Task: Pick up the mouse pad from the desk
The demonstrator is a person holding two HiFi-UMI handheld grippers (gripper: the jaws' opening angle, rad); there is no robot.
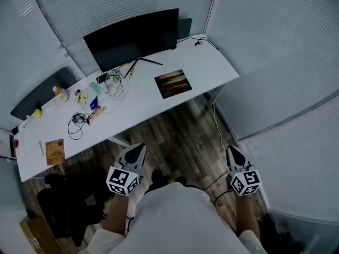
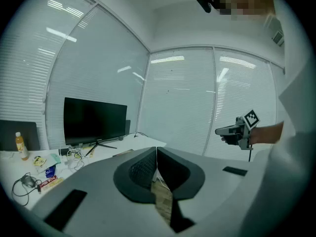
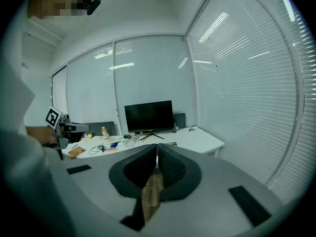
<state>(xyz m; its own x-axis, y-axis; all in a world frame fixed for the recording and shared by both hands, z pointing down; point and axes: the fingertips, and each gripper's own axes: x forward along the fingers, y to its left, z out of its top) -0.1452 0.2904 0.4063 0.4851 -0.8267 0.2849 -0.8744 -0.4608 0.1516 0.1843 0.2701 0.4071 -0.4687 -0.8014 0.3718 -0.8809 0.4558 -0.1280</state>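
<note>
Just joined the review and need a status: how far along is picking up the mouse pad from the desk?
Done: nothing yet. The mouse pad lies flat on the desk.
In hand: nothing. The left gripper and right gripper are both shut and empty, held over the floor, short of the desk.
Left: approach, grip the pad, lift it.

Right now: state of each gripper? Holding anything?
Left gripper: closed, holding nothing.
Right gripper: closed, holding nothing.
</note>
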